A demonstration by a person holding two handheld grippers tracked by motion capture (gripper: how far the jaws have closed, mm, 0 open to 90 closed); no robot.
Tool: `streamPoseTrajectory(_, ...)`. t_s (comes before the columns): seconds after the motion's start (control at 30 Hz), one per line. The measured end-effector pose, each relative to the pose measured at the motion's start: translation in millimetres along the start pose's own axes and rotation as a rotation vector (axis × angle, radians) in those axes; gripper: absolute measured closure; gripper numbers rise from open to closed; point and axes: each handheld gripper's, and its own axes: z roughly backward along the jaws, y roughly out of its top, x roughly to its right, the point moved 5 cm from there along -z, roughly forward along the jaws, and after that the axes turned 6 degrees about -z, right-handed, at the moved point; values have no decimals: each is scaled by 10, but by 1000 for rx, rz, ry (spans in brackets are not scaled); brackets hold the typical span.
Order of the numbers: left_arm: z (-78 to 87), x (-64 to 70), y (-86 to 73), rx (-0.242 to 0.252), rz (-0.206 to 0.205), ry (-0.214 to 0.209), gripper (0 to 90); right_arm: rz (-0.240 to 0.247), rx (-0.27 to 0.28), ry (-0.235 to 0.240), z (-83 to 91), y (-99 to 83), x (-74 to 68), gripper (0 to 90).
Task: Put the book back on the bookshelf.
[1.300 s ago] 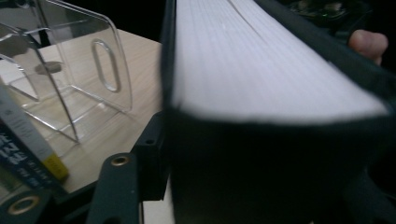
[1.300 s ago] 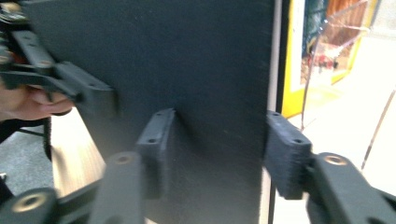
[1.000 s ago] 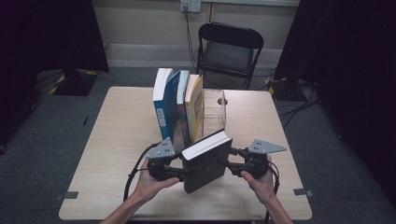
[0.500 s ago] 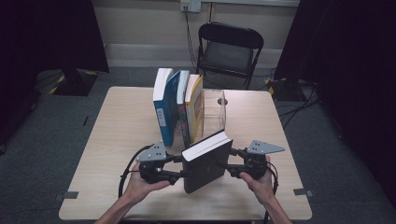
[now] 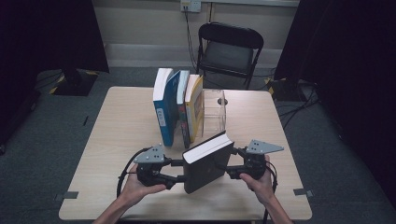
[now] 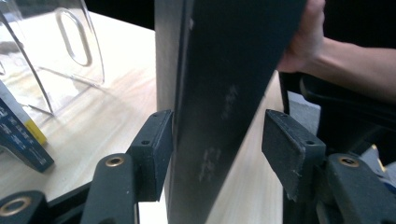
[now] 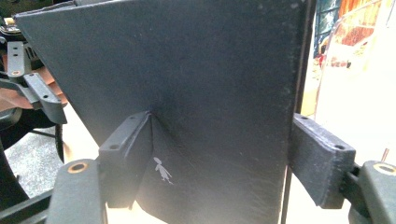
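Observation:
A black hardcover book [image 5: 208,161] stands tilted on its lower edge near the table's front. My right gripper [image 5: 232,164] is shut on its right side; in the right gripper view both pads press the dark cover [image 7: 187,70]. My left gripper [image 5: 180,170] reaches in from the left and is open. In the left gripper view the book [image 6: 219,93] stands between the jaws, touching the left pad [image 6: 156,140], with a gap to the right pad [image 6: 289,149].
Three upright books [image 5: 177,109] lean against a clear acrylic bookend [image 5: 215,112] at the table's middle. The bookend [image 6: 56,60] lies close behind the black book. A black folding chair [image 5: 229,46] stands beyond the far edge. Bare tabletop [image 5: 116,121] lies to the left.
My left gripper has slid a little to the left and back from the black book. The book and my right gripper have stayed where they were.

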Motion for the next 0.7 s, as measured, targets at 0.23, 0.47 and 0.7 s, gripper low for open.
streamPoseTrajectory(0.23, 196, -86, -136, -17, 23, 43, 452, 0, 2, 0, 9, -6, 1, 278)
streamPoseTrajectory(0.47, 100, -390, -177, -10, 69, 186, 449, 4, -1, -1, 17, -9, -6, 276)
streamPoseTrajectory(0.7, -110, -445, -105, -11, 76, 167, 444, 3, 4, -9, 12, -9, -2, 291)
